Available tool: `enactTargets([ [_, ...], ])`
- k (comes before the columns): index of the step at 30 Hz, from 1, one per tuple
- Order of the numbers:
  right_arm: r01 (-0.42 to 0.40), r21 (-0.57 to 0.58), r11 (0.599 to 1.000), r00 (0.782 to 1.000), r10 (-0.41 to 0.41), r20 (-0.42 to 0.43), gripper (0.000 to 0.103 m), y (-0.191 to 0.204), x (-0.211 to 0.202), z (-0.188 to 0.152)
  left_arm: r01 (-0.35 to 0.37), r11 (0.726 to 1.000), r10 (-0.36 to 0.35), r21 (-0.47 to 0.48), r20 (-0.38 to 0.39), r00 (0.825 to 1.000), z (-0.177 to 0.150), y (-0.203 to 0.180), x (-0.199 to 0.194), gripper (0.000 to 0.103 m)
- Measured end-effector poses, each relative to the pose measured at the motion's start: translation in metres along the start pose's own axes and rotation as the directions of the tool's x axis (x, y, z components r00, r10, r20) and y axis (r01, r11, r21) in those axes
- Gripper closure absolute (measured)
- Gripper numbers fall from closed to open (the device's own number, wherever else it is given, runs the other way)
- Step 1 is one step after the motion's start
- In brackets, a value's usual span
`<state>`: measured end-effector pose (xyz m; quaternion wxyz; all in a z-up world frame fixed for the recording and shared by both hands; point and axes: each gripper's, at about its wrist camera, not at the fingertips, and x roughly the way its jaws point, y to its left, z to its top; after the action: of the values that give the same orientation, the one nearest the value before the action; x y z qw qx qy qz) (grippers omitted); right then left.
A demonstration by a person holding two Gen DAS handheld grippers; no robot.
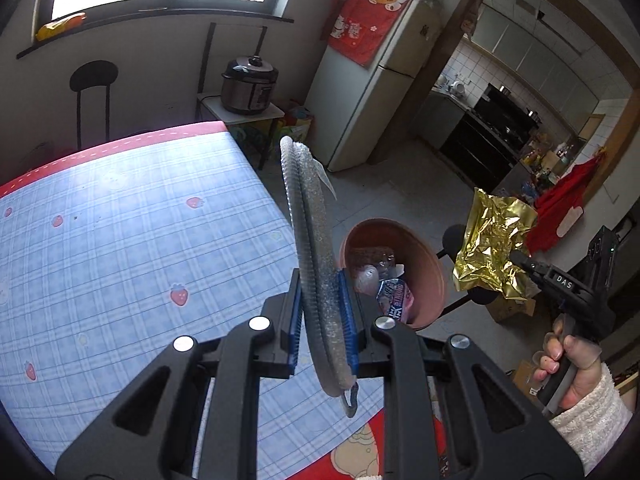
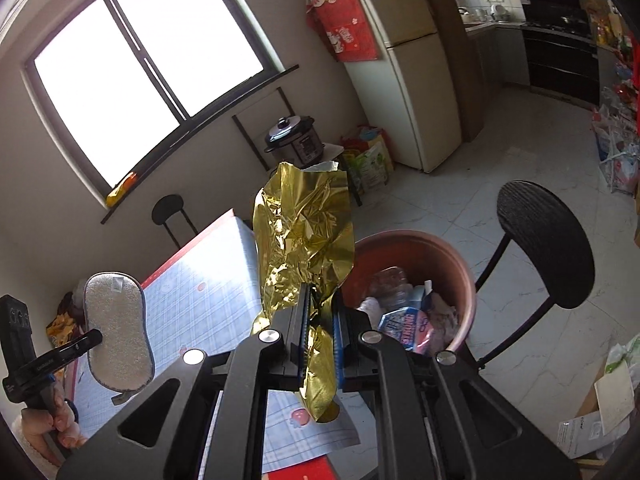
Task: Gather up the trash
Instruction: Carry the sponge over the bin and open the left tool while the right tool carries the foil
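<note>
Left gripper (image 1: 322,312) pinches a grey oval scrubbing pad (image 1: 310,248) over the edge of the blue checked tablecloth table (image 1: 120,220), which looks cleared of trash. Further right stands the terracotta round plastic bin (image 1: 436,276), already holding wrappers. Right gripper (image 2: 320,328) clamps crumpled gold foil wrapping (image 2: 304,232) near the bin's rim, not yet dropped; a black round stool (image 2: 544,240) leaves open floor between.

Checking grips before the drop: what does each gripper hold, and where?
Left gripper: grey sponge pad, pinched near its lower end. Right gripper: crumpled gold foil wrapper, by its lower part.
</note>
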<state>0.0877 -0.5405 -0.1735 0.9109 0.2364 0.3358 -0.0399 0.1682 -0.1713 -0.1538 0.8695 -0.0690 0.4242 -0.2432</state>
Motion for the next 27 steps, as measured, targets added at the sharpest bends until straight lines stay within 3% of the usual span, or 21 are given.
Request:
enactTargets([
  [5, 0.081, 0.044, 0.996, 0.996, -0.083, 0.028, 0.093, -0.047, -0.018, 0.005, 0.077, 0.992, -0.074, 0.099, -0.029, 0.997, 0.012, -0.059, 0.043, 0.082],
  [12, 0.12, 0.078, 0.99, 0.992, -0.123, 0.031, 0.093, -0.084, -0.029, 0.008, 0.15, 0.972, -0.135, 0.181, -0.092, 0.987, 0.023, -0.124, 0.114, 0.082],
  [20, 0.139, 0.086, 0.986, 0.99, -0.14, 0.004, 0.093, -0.102, -0.026, 0.007, 0.173, 0.972, -0.14, 0.157, -0.199, 0.97, 0.038, -0.158, 0.215, 0.082],
  [27, 0.158, 0.098, 0.983, 0.987, -0.157, -0.018, 0.093, -0.114, -0.023, 0.005, 0.157, 0.976, -0.123, 0.148, -0.218, 0.968, 0.045, -0.174, 0.266, 0.079],
])
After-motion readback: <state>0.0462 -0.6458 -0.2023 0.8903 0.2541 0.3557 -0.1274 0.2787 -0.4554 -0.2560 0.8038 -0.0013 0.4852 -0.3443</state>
